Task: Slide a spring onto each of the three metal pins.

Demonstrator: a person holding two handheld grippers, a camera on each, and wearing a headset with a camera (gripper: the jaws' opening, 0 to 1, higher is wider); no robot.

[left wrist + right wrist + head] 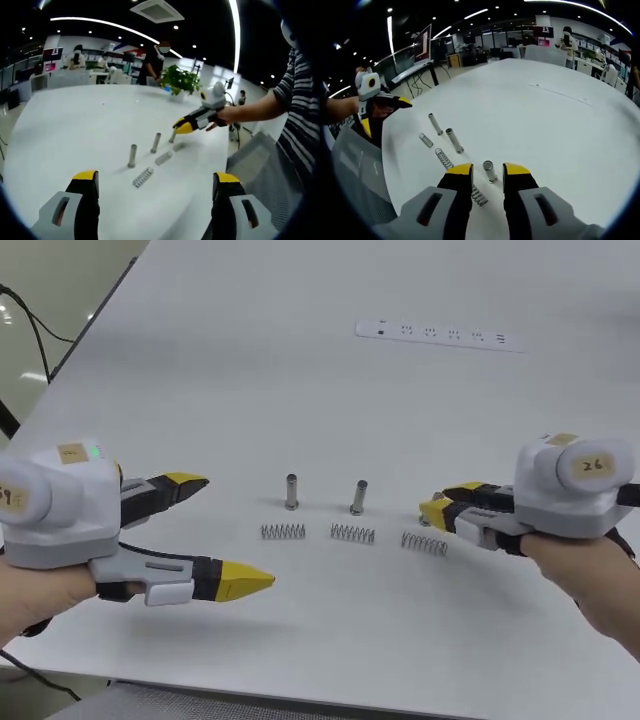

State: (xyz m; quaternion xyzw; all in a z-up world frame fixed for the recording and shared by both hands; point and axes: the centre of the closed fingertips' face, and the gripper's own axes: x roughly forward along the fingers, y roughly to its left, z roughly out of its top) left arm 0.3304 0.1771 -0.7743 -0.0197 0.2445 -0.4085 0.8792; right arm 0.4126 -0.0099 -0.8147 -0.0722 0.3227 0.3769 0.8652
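Center of head view: three springs (352, 533) are lying in a row on the white worktop (300, 360), w/ two pins (291, 491) standing just behind. At mid-right the right claw (432, 512) is straddling the third pin (490, 172), jaws partly open and gripping nothing. At lower left the left claw (235, 530) is gaping wide, empty. Probably best to grip the pin low, leaving its top free. In head view the claw is hiding that pin.

Three bare metal pins (359, 497) stand upright in a row, three springs (352, 533) lying alongside.
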